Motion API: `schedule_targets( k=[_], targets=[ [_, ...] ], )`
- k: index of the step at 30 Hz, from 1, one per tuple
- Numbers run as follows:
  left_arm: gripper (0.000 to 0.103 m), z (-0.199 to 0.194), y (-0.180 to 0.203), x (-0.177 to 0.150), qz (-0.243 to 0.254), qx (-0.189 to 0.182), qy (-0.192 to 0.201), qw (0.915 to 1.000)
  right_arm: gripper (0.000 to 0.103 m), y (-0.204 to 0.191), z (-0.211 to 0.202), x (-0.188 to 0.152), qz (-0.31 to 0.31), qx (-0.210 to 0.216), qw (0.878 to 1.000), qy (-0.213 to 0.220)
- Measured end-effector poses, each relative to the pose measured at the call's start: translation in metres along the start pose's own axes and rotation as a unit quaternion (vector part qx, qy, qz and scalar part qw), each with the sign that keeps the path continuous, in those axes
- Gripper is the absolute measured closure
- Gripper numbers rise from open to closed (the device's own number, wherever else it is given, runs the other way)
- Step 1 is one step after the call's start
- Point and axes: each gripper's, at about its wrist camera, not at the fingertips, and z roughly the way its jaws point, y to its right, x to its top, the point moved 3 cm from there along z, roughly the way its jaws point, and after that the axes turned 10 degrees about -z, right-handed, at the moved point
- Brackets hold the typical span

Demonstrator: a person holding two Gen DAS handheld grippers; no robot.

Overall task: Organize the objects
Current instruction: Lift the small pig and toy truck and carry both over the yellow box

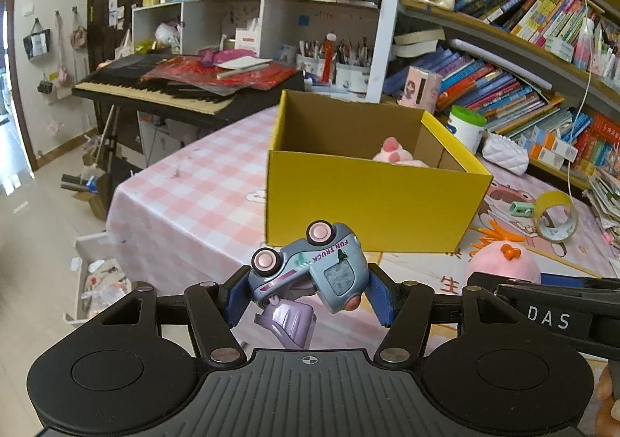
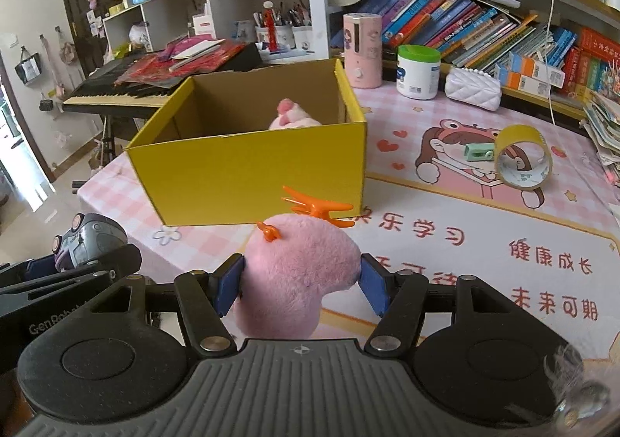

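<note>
My left gripper (image 1: 308, 291) is shut on a blue-grey toy truck (image 1: 314, 268) with pink wheels and a lilac scoop, held tilted in front of the yellow cardboard box (image 1: 368, 200). My right gripper (image 2: 300, 282) is shut on a pink plush toy (image 2: 298, 266) with orange feet, held just in front of the box (image 2: 248, 169). Another pink plush (image 2: 292, 115) lies inside the box at its far right. The truck (image 2: 91, 239) shows at the left of the right wrist view, and the held plush (image 1: 503, 262) at the right of the left wrist view.
A tape roll (image 2: 523, 158) and a small green object (image 2: 478, 152) lie on the pink table mat to the right. A white jar (image 2: 418, 72), pink canister (image 2: 362, 49) and white purse (image 2: 472, 90) stand behind the box by the bookshelves. A keyboard (image 1: 155, 88) is far left.
</note>
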Motion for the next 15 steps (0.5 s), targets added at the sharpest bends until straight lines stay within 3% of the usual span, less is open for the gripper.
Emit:
schedule_targets(
  k=[15],
  targets=[
    [0.042,-0.014,-0.002,0.015,0.011,-0.021,0.038,0.9990,0.042,-0.012,-0.019,0.007,0.004,-0.019,0.999,0.036]
  ],
)
